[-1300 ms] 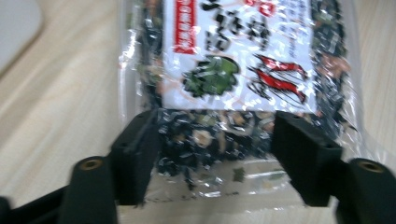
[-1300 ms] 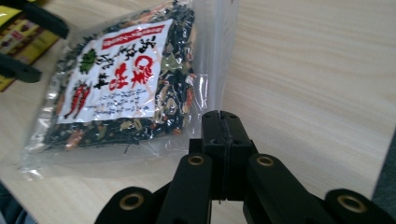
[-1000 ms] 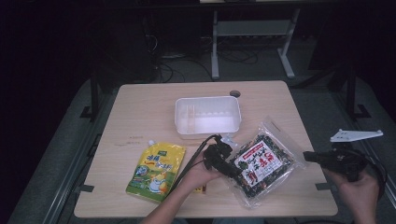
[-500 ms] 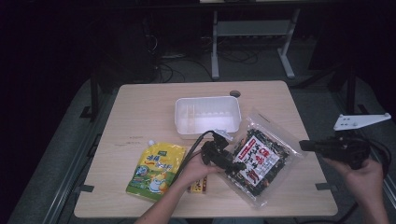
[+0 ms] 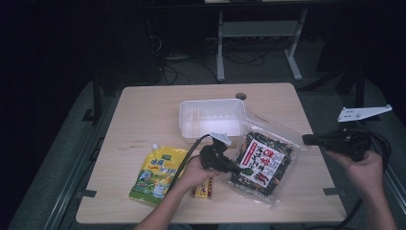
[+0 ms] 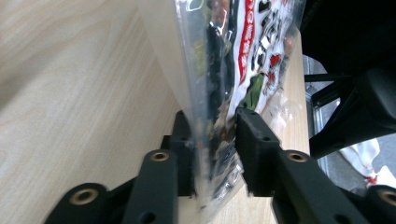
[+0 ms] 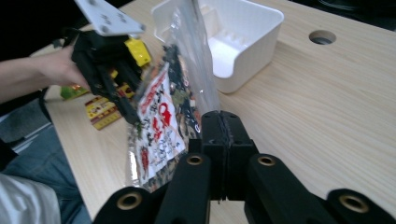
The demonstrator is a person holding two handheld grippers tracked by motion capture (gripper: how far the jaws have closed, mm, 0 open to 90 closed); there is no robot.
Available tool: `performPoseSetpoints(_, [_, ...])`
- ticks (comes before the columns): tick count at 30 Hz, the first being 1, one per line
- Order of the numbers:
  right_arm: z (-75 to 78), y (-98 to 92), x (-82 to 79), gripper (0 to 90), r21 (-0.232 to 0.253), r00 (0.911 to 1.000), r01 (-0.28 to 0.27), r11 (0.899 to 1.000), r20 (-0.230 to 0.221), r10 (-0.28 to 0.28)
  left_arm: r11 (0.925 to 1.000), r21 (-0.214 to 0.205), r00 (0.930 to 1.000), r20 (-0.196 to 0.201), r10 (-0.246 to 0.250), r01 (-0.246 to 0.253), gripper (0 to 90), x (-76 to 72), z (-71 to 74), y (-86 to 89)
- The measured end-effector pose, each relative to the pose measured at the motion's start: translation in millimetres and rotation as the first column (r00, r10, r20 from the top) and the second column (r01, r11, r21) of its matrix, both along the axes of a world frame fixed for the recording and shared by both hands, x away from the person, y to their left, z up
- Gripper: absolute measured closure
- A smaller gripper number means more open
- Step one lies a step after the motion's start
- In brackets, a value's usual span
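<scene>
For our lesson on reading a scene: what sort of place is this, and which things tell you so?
Probably a lab or workshop set up for recording, not a kitchen. A bare wooden table with a cable hole stands in a dark room, loose cables lie on the floor behind it, and a metal stand stands behind.

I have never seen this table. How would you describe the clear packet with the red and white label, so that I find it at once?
Start from the white plastic bin in the middle of the wooden table. Just to its front right lies the clear packet, full of dark dried pieces, with the left gripper at its near-left edge. Unlike the yellow-green spouted pouch and the small flat box to its left, it is transparent with a red and white label.
</scene>
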State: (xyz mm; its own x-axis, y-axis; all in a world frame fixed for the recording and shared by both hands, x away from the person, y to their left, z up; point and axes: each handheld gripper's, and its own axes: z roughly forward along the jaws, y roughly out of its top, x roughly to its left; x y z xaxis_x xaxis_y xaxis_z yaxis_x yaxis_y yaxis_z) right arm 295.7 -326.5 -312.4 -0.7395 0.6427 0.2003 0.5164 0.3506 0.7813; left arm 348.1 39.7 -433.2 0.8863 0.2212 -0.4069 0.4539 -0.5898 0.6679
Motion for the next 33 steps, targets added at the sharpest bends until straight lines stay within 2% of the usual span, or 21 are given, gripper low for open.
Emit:
performPoseSetpoints(3, [-5.5, -0.8, 7.7, 77.5, -0.016, 0.9996, 0.000, 1.000, -0.027, -0.001, 1.0000, 0.000, 0.9998, 0.022, 0.001, -0.001, 70.9, -4.0, 2.8, 0.6])
performPoseSetpoints(5, [-7.5, -1.4, 9.9, 75.7, -0.017, 0.9995, -0.004, 1.000, -0.033, 0.004, 1.0000, 0.005, 0.9995, 0.032, -0.001, 0.001, 71.0, -5.1, 3.7, 0.8])
performPoseSetpoints(6, [-12.0, -3.8, 15.9, 62.7, 0.005, 0.9988, -0.019, 1.000, -0.046, 0.019, 1.0000, 0.005, 0.9993, 0.038, 0.001, -0.001, 71.0, -6.3, 4.4, 0.8])
performPoseSetpoints(11, [-20.1, -1.7, 28.6, 54.0, -0.012, 0.9961, -0.037, 0.999, -0.081, 0.035, 1.0000, 0.004, 0.9983, 0.058, 0.002, -0.002, 71.0, -8.7, 4.5, 1.5])
performPoseSetpoints(16, [-32.5, 5.4, 43.2, 53.8, -0.036, 0.9879, -0.067, 0.997, -0.142, 0.061, 1.0000, 0.003, 0.9961, 0.088, -0.001, 0.001, 71.0, -10.9, 4.6, 2.3])
performPoseSetpoints(20, [-39.6, 10.9, 49.1, 55.0, -0.012, 0.9819, -0.097, 0.995, -0.165, 0.093, 1.0000, -0.003, 0.9959, 0.090, -0.003, 0.004, 71.0, -11.3, 5.0, 2.8])
performPoseSetpoints(21, [-42.0, 15.0, 50.6, 59.4, 0.018, 0.9773, -0.123, 0.992, -0.171, 0.125, 1.0000, -0.007, 0.9958, 0.092, -0.004, 0.004, 71.0, -11.4, 4.9, 2.7])
performPoseSetpoints(24, [-43.0, 19.5, 50.5, 66.0, 0.027, 0.9729, -0.146, 0.989, -0.177, 0.149, 1.0000, 0.004, 0.9950, 0.100, -0.003, 0.003, 70.9, -11.2, 4.0, 3.0])
performPoseSetpoints(28, [-40.4, 19.1, 48.4, 76.6, 0.087, 0.9657, -0.178, 0.980, -0.176, 0.191, 1.0000, 0.007, 0.9938, 0.111, -0.005, 0.004, 70.5, -12.3, 4.3, 4.5])
performPoseSetpoints(29, [-38.6, 20.1, 46.8, 78.1, 0.081, 0.9647, -0.182, 0.980, -0.178, 0.194, 1.0000, 0.008, 0.9930, 0.118, -0.001, 0.000, 69.8, -12.3, 4.6, 4.8])
performPoseSetpoints(30, [-36.4, 21.6, 45.0, 79.4, 0.054, 0.9662, -0.183, 0.982, -0.175, 0.189, 0.9999, 0.012, 0.9919, 0.127, 0.004, -0.006, 67.8, -12.7, 4.7, 5.2])
performPoseSetpoints(33, [-29.0, 26.2, 39.9, 80.5, 0.028, 0.9653, -0.193, 0.981, -0.174, 0.195, 0.9999, 0.003, 0.9918, 0.127, 0.014, -0.014, 63.1, -12.8, 4.2, 8.2])
